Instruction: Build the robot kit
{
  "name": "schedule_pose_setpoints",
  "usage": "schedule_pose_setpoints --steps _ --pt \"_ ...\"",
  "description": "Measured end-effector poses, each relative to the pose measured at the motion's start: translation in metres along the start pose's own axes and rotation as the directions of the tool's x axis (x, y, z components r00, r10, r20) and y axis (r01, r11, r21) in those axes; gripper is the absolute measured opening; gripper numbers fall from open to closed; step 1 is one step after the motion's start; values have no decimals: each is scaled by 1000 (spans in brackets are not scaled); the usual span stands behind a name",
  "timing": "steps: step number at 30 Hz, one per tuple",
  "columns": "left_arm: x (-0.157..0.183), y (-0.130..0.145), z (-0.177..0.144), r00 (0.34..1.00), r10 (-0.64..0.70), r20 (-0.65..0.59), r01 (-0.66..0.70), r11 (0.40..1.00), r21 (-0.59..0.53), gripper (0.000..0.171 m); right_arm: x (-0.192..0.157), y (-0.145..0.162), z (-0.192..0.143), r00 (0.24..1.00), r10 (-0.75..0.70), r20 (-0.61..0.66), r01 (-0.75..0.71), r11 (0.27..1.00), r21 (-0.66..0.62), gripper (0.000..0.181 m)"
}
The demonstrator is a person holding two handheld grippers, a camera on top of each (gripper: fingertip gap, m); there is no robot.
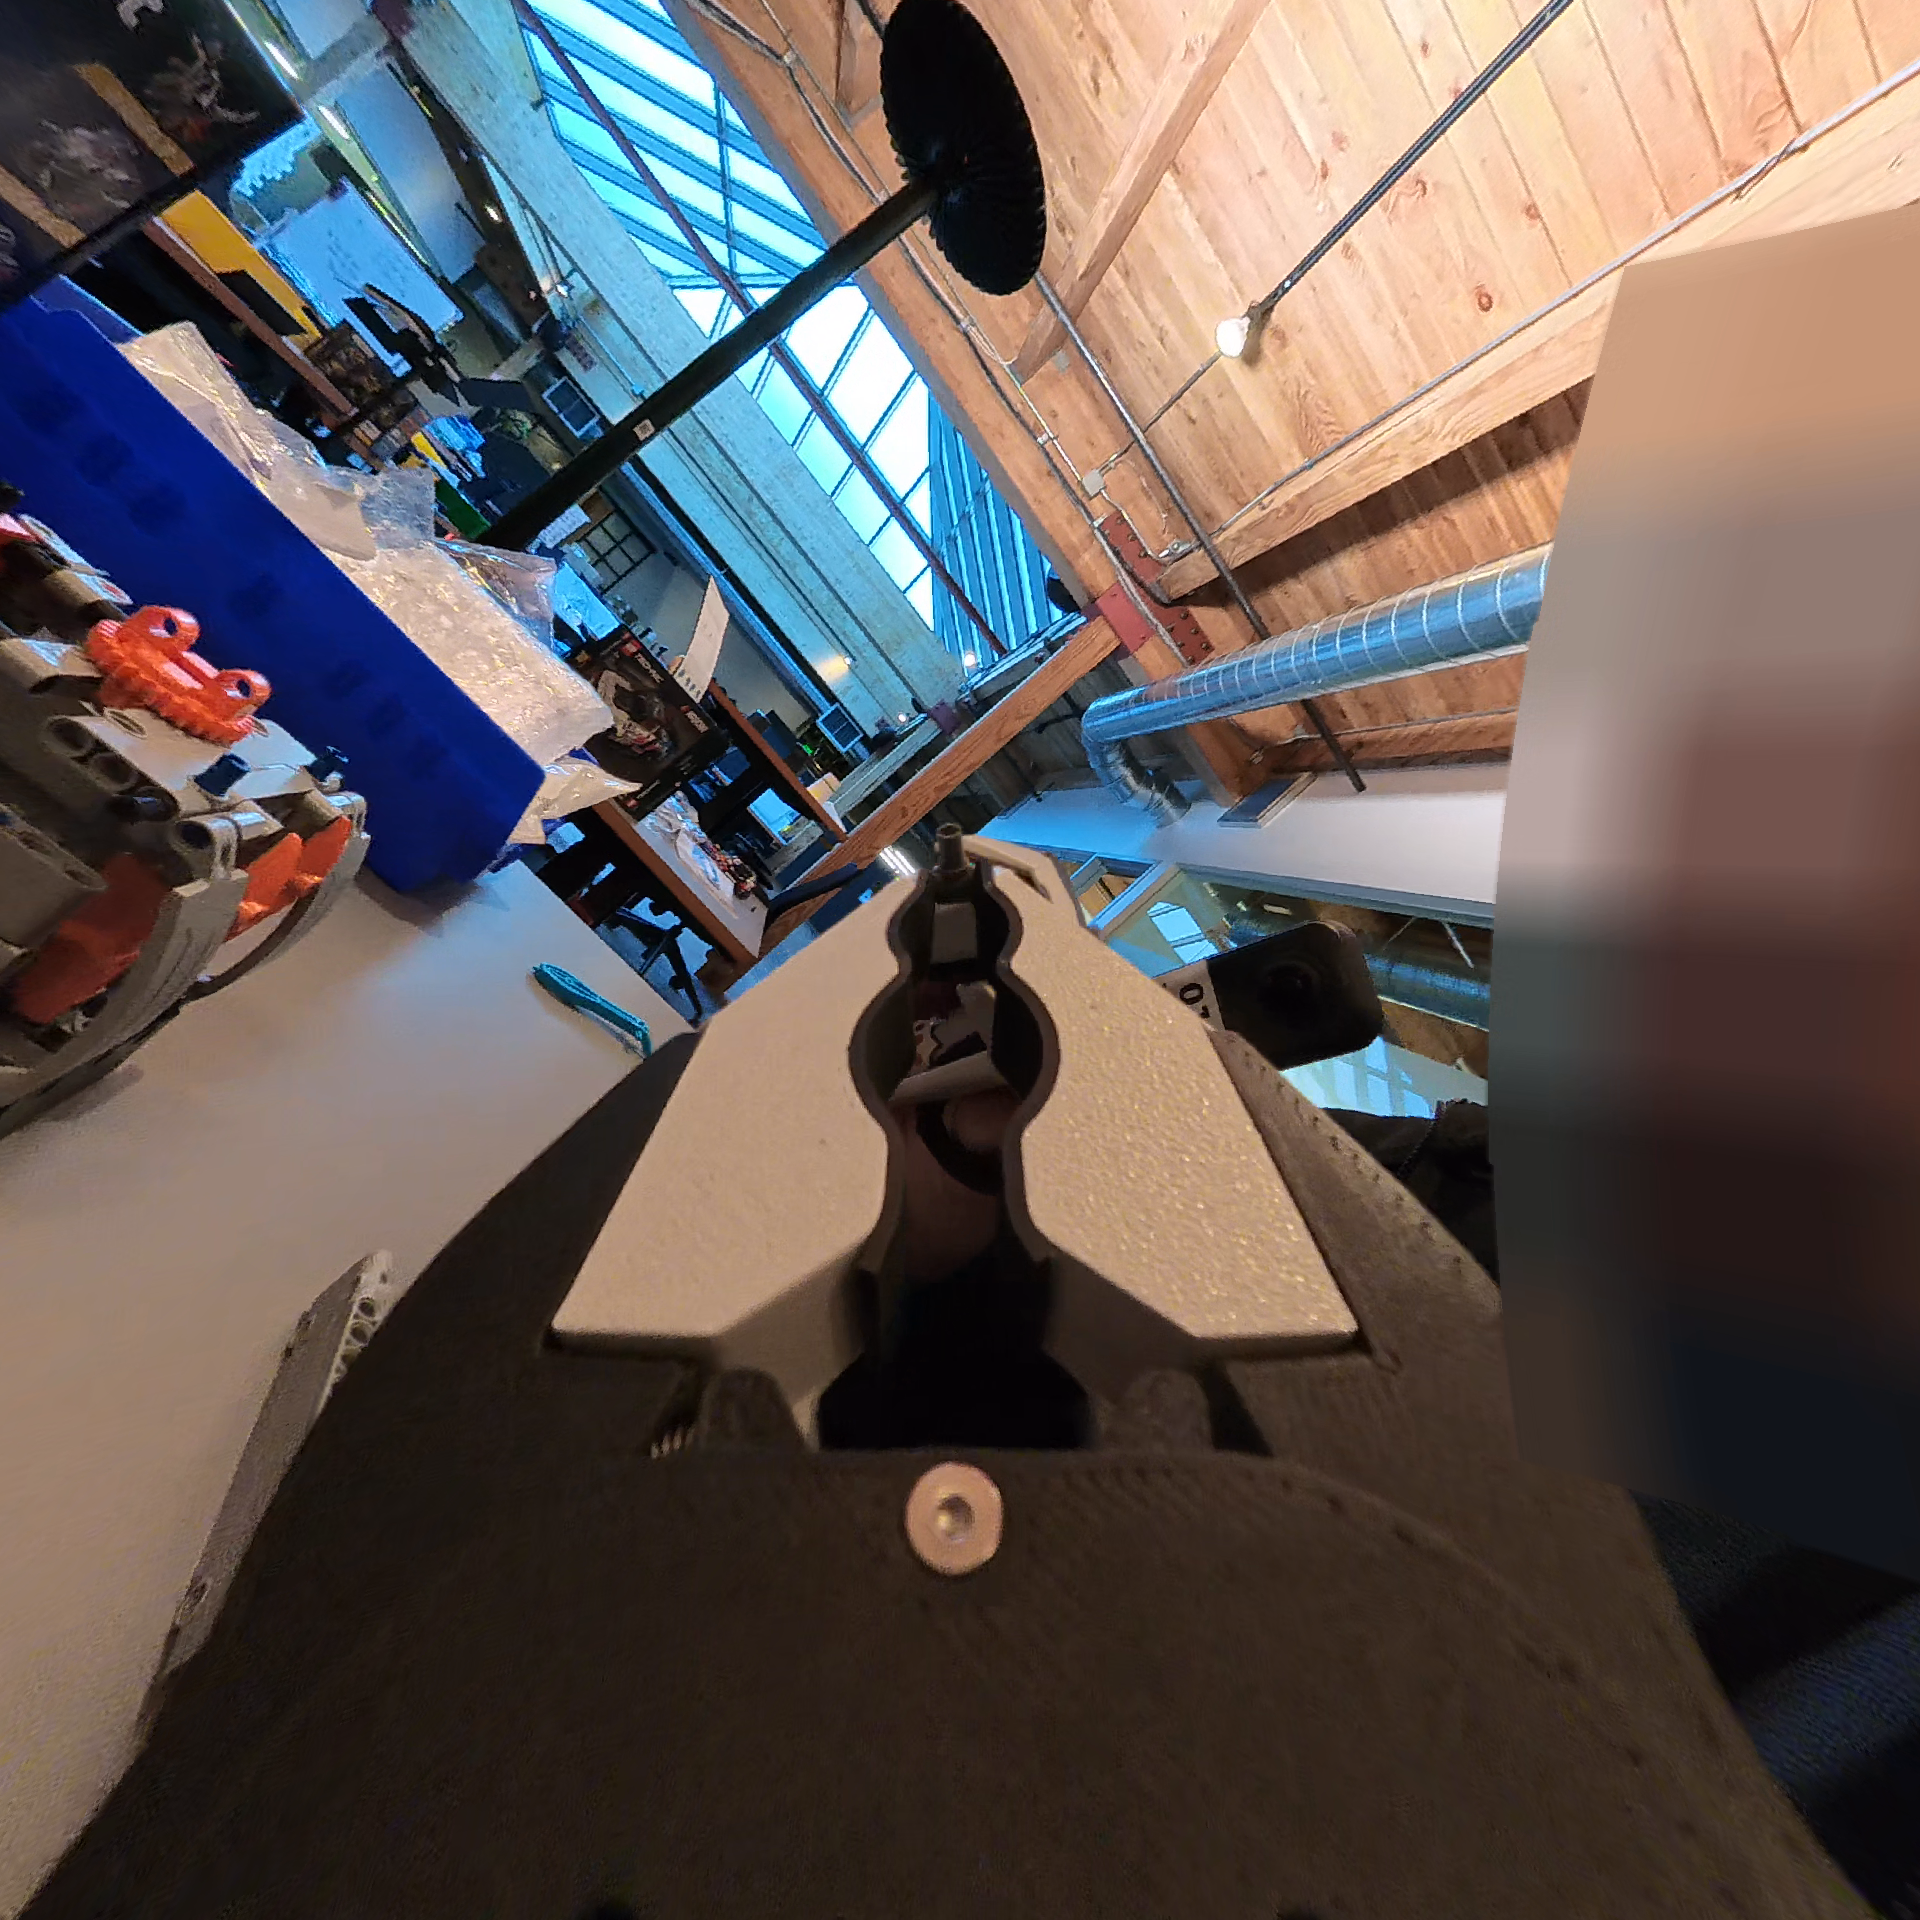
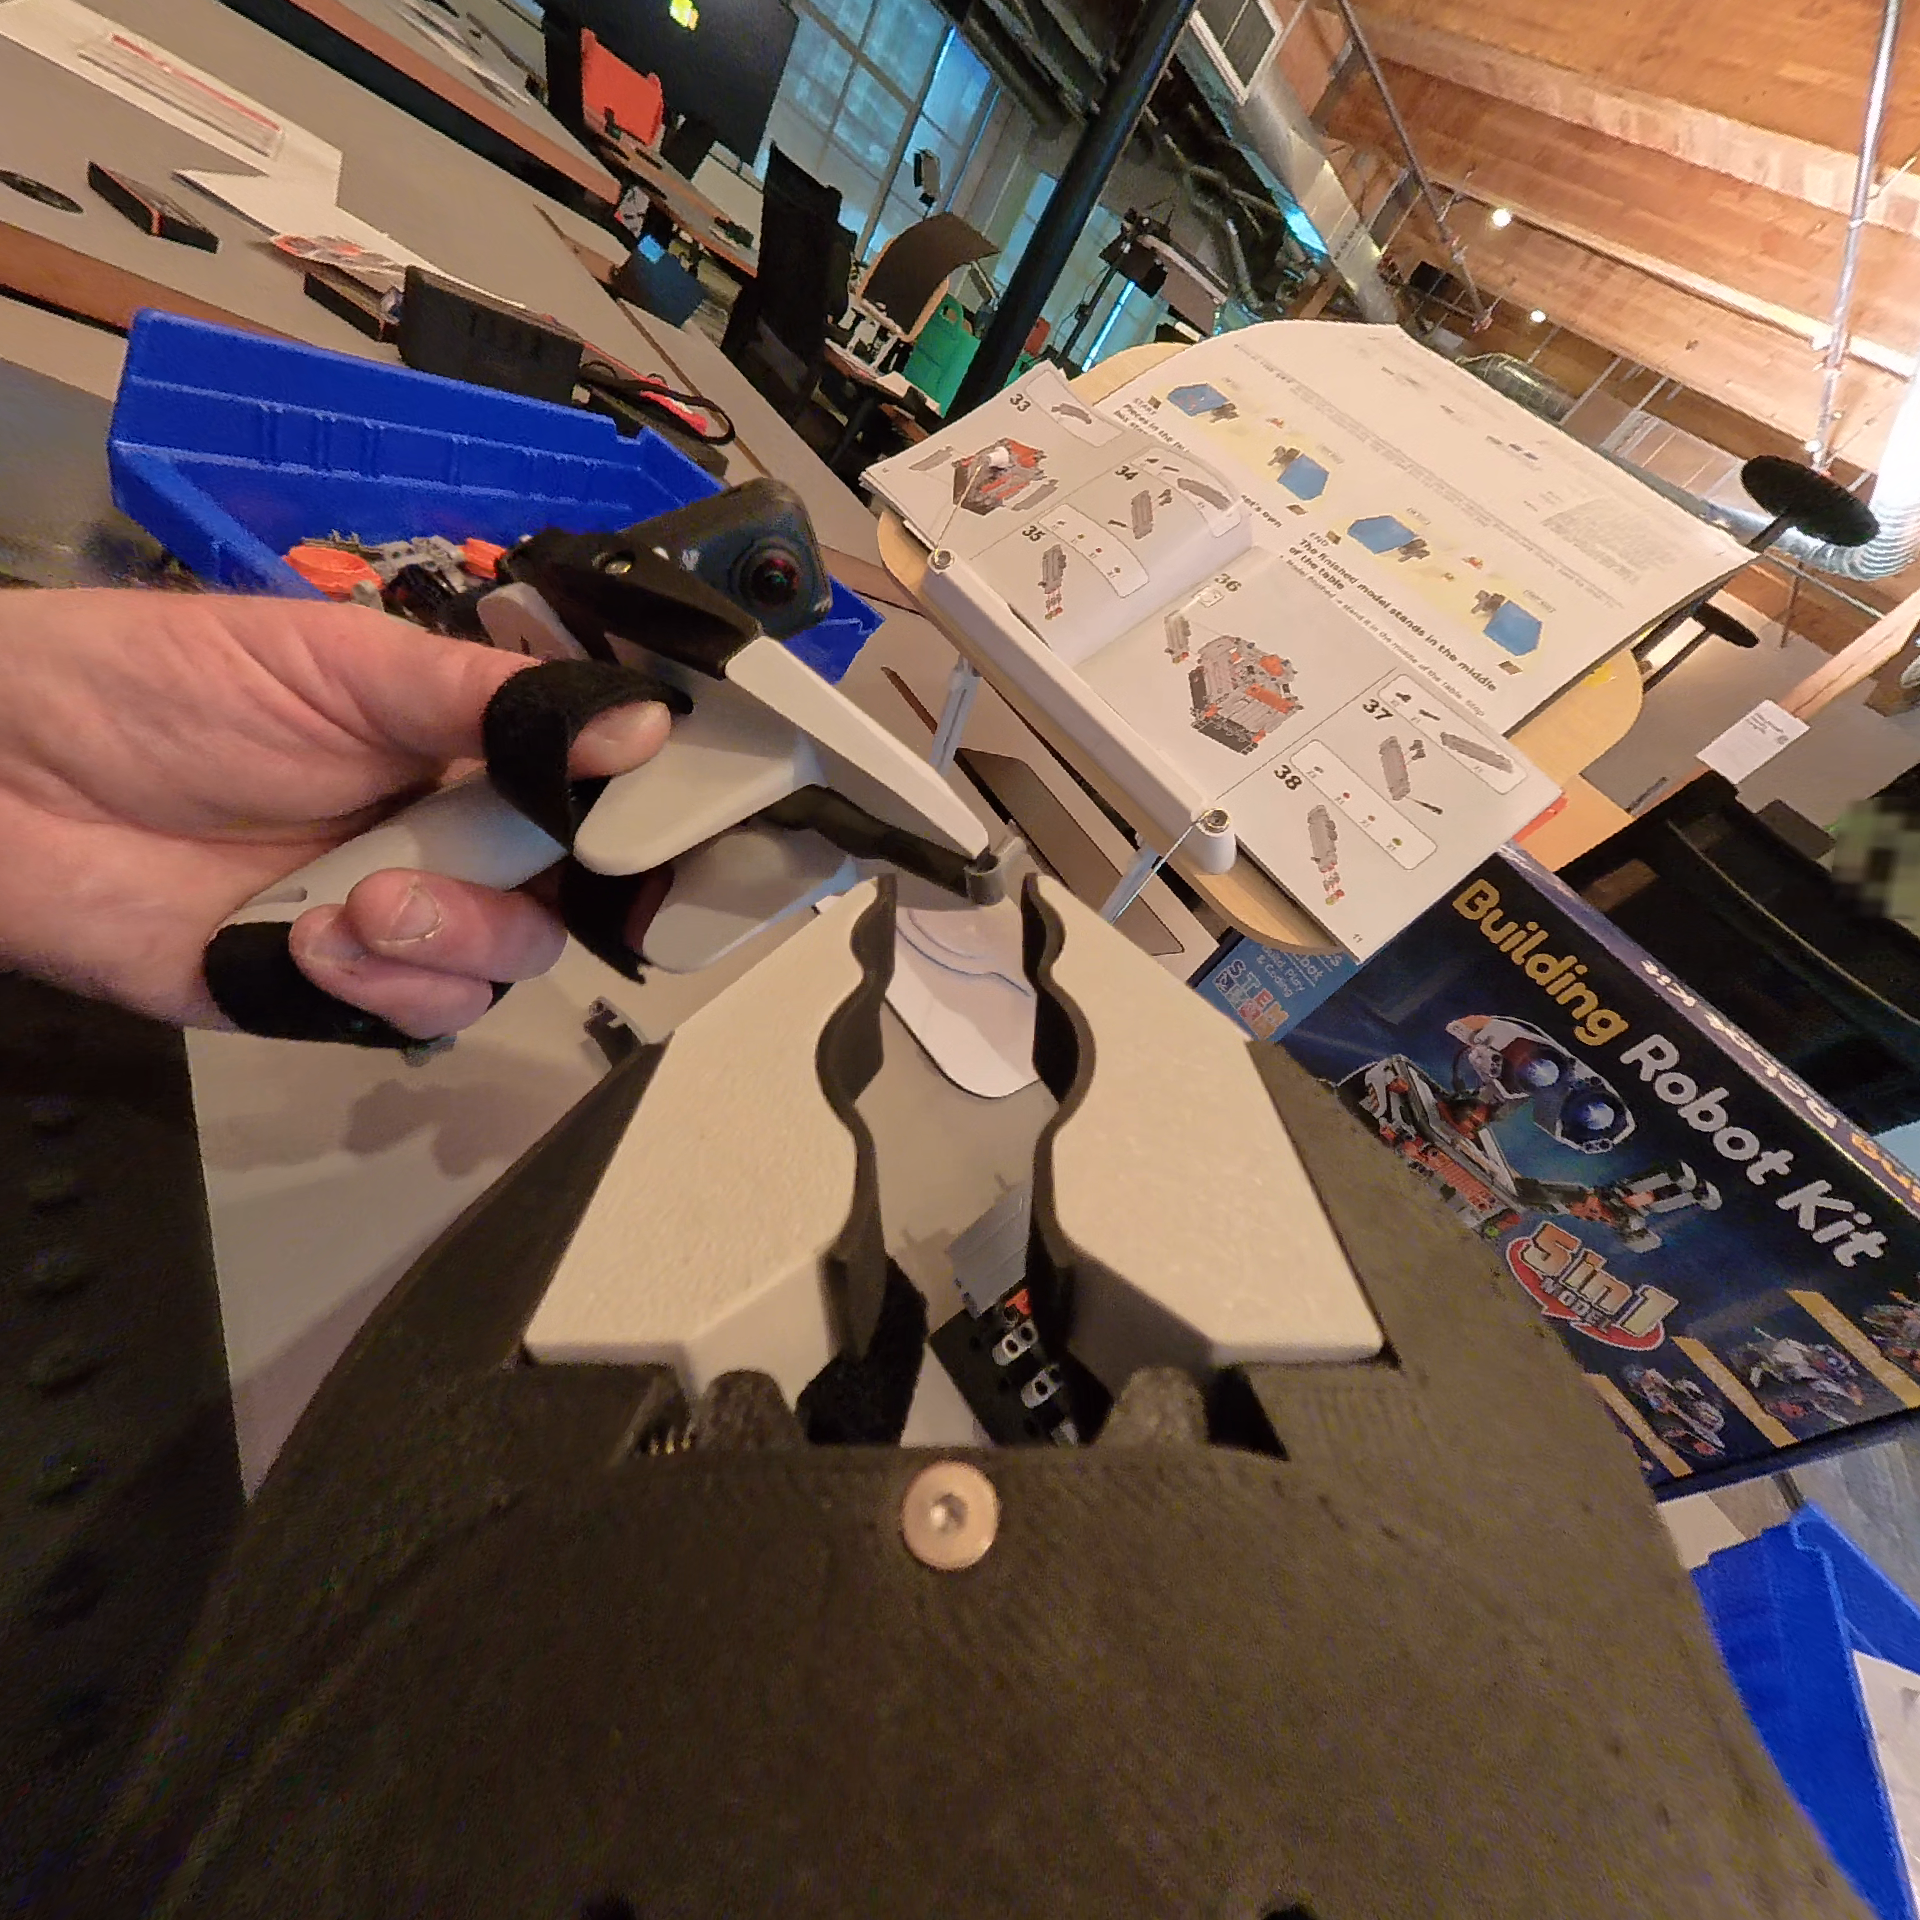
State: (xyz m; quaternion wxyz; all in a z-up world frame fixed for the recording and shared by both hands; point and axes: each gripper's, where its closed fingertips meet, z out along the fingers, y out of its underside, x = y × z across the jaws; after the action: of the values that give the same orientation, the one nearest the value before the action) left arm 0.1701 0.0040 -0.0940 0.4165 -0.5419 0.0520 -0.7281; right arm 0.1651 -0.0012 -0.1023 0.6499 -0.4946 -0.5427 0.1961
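The white table (image 2: 343,1143) fills the lower left of the right wrist view. At its far edge lies a blue tray (image 2: 312,457) with orange and grey parts at its near rim. An open instruction booklet (image 2: 1247,582) leans on a stand to the right, and a dark-blue kit box (image 2: 1621,1122) lies flat below it. In the left wrist view a grey-and-orange model (image 1: 135,831) sits on the table at far left, well apart from both tools.

Now the left gripper (image 2: 982,862), held in a hand (image 2: 208,769) with black finger straps: its fingers are pressed together, pinching a small grey peg (image 2: 987,878) right at the tips. In its own view the peg (image 1: 948,847) pokes out past the tips, its long axis running along the fingers.

The right gripper (image 2: 956,914) is spread, nothing between its fingers. The peg sits just beyond its tips, dead centre and a touch above, roughly in line with the gap. So the left one holds the peg, and the right is near enough to meet it head-on, not yet touching.
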Motion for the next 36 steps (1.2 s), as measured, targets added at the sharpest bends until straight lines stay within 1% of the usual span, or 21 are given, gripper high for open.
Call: schedule_pose_setpoints --steps 6,11,13,17,19,20,22,24,25,26,27,28,30,31,33,35,36 --pt "-1 5 2 999 -32 -24 33 999 10 5 2 3 2 1000 9 -5 -9 1000 -13 11" --pt "2 7 3 997 -57 -51 57 998 2 6 0 4 -1 999 24 38 -24 1000 -7 6" --pt "2 7 2 999 -33 -31 32 999 -13 6 -1 4 -1 998 21 57 -20 1000 -13 5" --pt "-2 4 -5 999 18 31 -17 999 -33 12 5 4 -5 991 88 100 -88 996 -4 5" --pt "-3 4 -11 998 37 56 -34 998 -49 12 10 8 -7 987 104 119 -103 995 -17 5" --pt "-7 6 -14 994 60 96 -53 995 -83 12 12 12 -7 985 110 133 -107 994 -35 5" --pt "-22 16 -19 965 165 202 -127 973 -193 17 15 20 -8 982 116 151 -107 992 -64 5" --pt "-36 30 -29 917 283 282 -184 926 -331 24 17 30 -9 975 130 178 -112 988 -106 5" --pt "-48 36 -35 878 344 333 -195 892 -407 31 17 36 -10 971 136 196 -112 985 -128 5" --pt "-55 41 -40 848 392 356 -200 860 -470 36 16 41 -10 966 141 218 -110 983 -149 5" --pt "-60 47 -45 832 421 362 -195 831 -521 37 15 45 -11 961 144 236 -107 981 -164 5" --pt "-67 53 -51 803 462 376 -185 794 -580 38 14 49 -12 954 150 258 -104 978 -181 5" --pt "-84 61 -63 717 577 391 -178 694 -698 42 12 58 -15 937 165 307 -97 969 -225 5" --pt "-90 66 -68 688 616 384 -166 649 -742 44 11 62 -16 931 167 325 -89 966 -242 4" --pt "-97 78 -73 677 645 354 -137 584 -800 43 8 72 -18 914 182 364 -74 954 -290 5" --pt "-110 85 -81 633 694 341 -102 512 -853 43 7 78 -19 904 183 387 -58 948 -312 5" --pt "-114 88 -83 626 707 329 -94 488 -868 42 6 81 -20 896 190 401 -55 944 -325 5"
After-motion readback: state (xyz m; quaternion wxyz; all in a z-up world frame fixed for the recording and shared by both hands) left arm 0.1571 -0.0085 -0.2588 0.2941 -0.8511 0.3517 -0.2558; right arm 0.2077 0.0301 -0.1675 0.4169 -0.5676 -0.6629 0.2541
